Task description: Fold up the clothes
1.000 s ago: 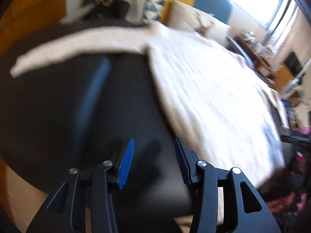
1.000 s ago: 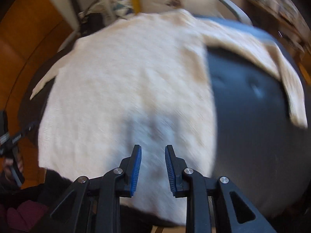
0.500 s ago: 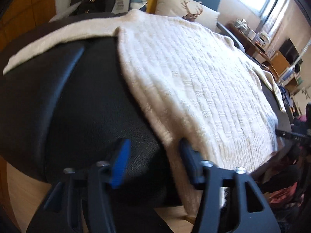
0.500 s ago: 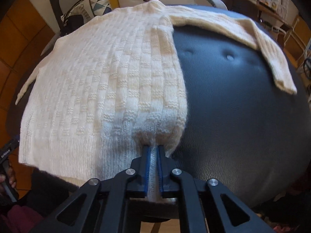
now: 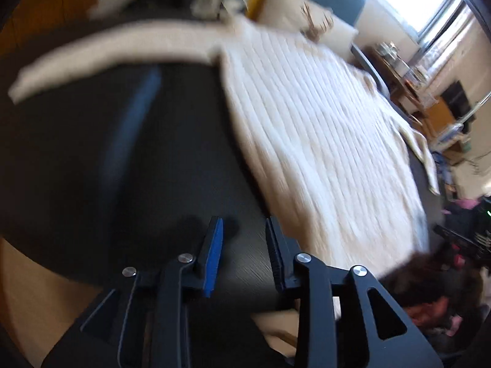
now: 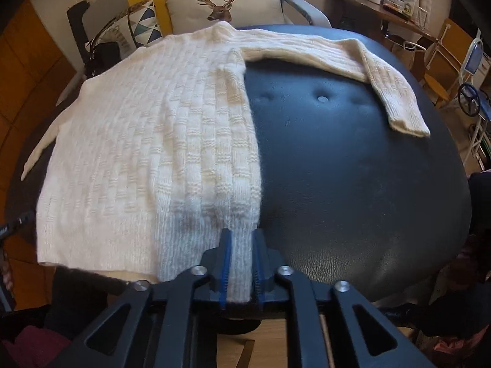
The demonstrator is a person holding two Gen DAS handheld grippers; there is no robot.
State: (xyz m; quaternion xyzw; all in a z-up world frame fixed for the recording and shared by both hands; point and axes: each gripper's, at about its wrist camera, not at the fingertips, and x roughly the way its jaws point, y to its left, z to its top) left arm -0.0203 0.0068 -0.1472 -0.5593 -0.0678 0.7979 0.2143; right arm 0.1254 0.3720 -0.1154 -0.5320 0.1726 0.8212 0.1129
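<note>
one cream knitted sweater [image 6: 147, 153] lies flat on a black padded ottoman [image 6: 353, 168], covering the ottoman's left half as the right wrist view shows it, with one sleeve [image 6: 353, 61] bent across the ottoman's far side and down toward its right edge. the sweater's hem hangs over the ottoman's near rim, and a strip of that hem sits between the blue pads of the right gripper [image 6: 240, 239], whose jaws are opening, the knit no longer pinched tight. the left gripper [image 5: 244, 230] hovers over bare black leather of the ottoman just beside the sweater's other side edge; its jaws are opening too, with nothing between them, though this view is blurred. beyond the ottoman's far side stand a deer-print cushion [image 6: 227, 0], a triangle-patterned cushion [image 6: 138, 24] and a black handbag [image 6: 101, 58]. a cluttered wooden shelf [image 6: 383, 6] runs off to the ottoman's far right. nothing lies on the sweater itself.
</note>
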